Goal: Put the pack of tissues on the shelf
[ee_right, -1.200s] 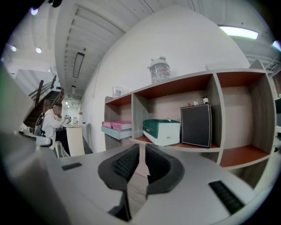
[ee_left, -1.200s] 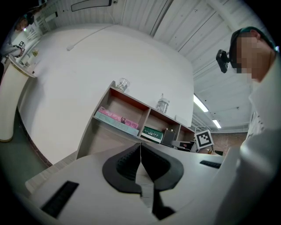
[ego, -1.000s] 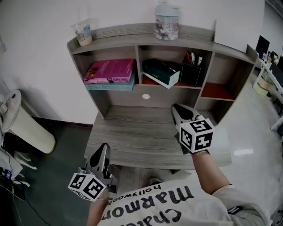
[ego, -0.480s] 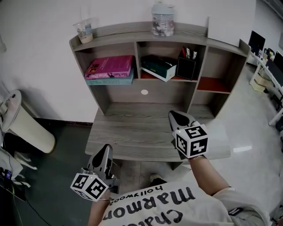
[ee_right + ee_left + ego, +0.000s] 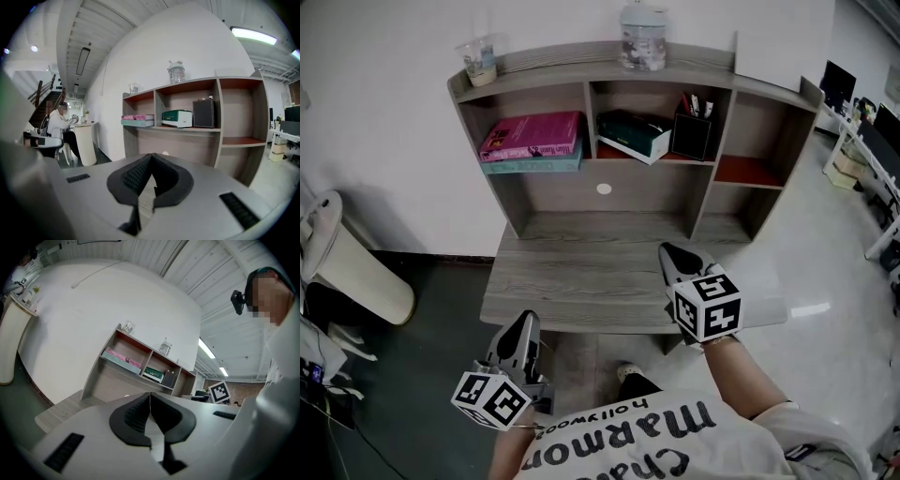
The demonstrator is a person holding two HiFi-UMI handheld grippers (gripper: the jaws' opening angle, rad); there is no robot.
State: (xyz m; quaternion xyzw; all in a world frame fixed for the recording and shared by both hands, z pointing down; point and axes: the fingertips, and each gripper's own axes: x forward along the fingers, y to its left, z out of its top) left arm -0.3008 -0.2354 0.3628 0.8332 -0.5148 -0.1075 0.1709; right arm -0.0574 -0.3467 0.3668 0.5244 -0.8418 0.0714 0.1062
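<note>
Grey counter (image 5: 581, 281) carries nothing, since the pack of tissues (image 5: 633, 134) already lies in the middle compartment of the shelf (image 5: 562, 58). So the left claw (image 5: 523, 323) and the right claw (image 5: 673, 253) are both closed and empty, kept away from it.

In the shelf (image 5: 572, 202) you had the books (image 5: 532, 141) in the left compartment, the pack of tissues (image 5: 633, 136) left of the pen holder (image 5: 691, 137) in the middle one, the cup (image 5: 478, 64) at the top's left corner.

Matt grey woodgrain desk (image 5: 581, 281); glossy tissue pack (image 5: 635, 136); polished floor (image 5: 830, 272) w/ glare.
</note>
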